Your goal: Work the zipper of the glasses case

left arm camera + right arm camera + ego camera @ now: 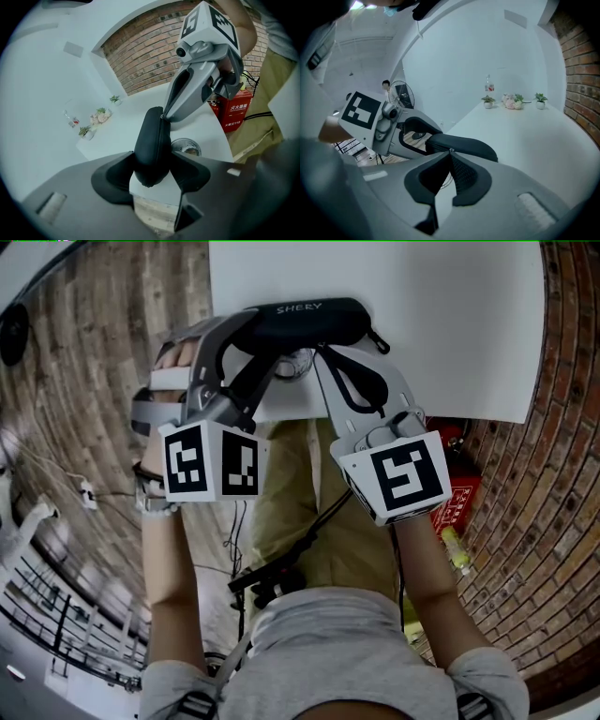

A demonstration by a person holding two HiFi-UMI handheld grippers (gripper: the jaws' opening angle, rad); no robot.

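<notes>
White table point(450, 334) beside a red-brick wall point(562, 456), wood-plank floor point(103, 399) below.

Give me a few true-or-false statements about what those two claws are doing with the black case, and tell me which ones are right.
1. The left claw is clamped on the black glasses case. True.
2. The right claw stands wide open. False: its jaws are shut, with the tips pinched at the zipper pull on the case.
3. Small potted plants stand at the far end of the white table. True.
4. The glasses case is bright red. False: it is black. The red thing is a red box down on the floor.
</notes>
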